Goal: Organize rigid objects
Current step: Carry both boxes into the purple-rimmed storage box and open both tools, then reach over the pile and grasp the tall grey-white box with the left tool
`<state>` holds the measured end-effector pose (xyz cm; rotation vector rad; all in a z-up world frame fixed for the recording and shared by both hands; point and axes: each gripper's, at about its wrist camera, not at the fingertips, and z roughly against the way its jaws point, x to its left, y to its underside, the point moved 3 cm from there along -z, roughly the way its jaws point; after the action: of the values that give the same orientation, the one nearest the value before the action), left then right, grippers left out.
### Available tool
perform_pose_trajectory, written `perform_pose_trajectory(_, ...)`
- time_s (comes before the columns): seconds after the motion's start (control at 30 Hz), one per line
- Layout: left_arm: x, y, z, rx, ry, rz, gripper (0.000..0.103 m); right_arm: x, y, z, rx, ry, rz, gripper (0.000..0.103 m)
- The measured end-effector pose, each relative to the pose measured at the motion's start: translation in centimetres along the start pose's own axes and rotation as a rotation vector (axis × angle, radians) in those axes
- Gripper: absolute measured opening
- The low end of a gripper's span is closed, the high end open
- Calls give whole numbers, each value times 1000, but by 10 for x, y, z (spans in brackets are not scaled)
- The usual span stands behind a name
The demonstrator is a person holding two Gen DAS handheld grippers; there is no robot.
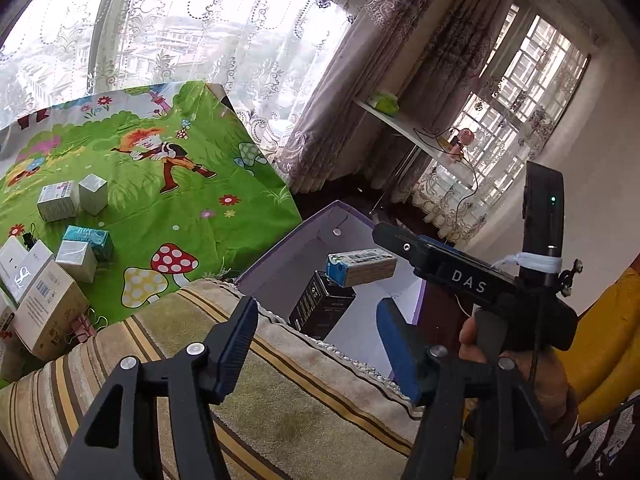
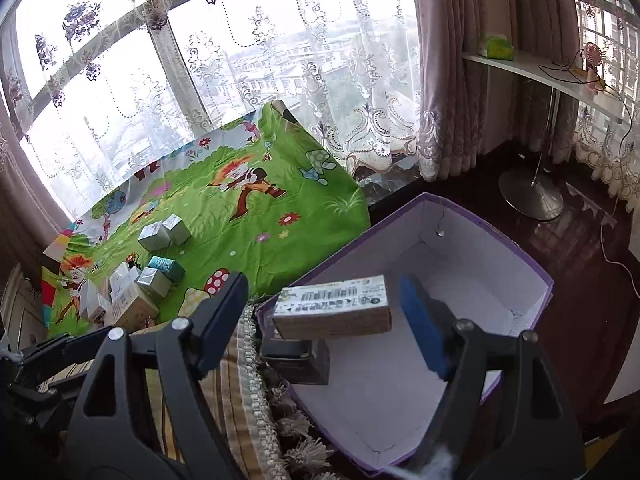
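We hold both grippers, left gripper [image 1: 320, 344] and right gripper [image 2: 320, 320], apart and empty; two cartons, tan cardboard carton [image 2: 334, 306] atop black carton [image 1: 320, 310], sit in purple-rimmed rectangular storage box [image 2: 472, 216]; several small cartons [image 1: 60, 240] remain on cartoon-printed green worktop [image 1: 192, 216].

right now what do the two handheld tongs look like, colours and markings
Both tongs are matte black frames with silver pivot bolts and blue ribbed pads. The left tongs show their own fingers; beside them the right tongs' body reads "DAS" in white, with a white tie and a black camera with a green light on top. The right tongs look the same. A yellow garment shows behind the hand.
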<state>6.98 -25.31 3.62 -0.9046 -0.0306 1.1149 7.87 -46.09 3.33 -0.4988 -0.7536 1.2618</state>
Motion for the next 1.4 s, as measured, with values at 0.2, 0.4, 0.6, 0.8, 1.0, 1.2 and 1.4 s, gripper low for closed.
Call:
perform_pose_trajectory(0.2, 21, 2, 27, -54, -84, -4, 63, 25, 2, -3, 13, -57, 42, 85)
perform_pose_trajectory(0.4, 78, 6, 57, -62, -249, 87, 63, 63, -2, -6, 28, -119, 103, 86)
perform_pose_trajectory(0.6, 119, 7, 81, -72, -384, 122, 63, 107, -7, -23, 66, -182, 166, 87)
perform_pose_trajectory(0.8, 155, 0, 98, -56, -488, 130, 63, 155, -15, -38, 106, -242, 214, 87)
perform_pose_trajectory(1.0, 213, -24, 131, -85, -597, 263, 63, 207, -24, -50, 114, -291, 270, 88)
perform_pose_trajectory(1.2, 260, -57, 146, -122, -658, 363, 63, 255, -31, -81, 155, -311, 269, 88)
perform_pose_trajectory(1.4, 305, -42, 136, -174, -653, 507, 63, 292, -21, -117, 190, -298, 329, 88)
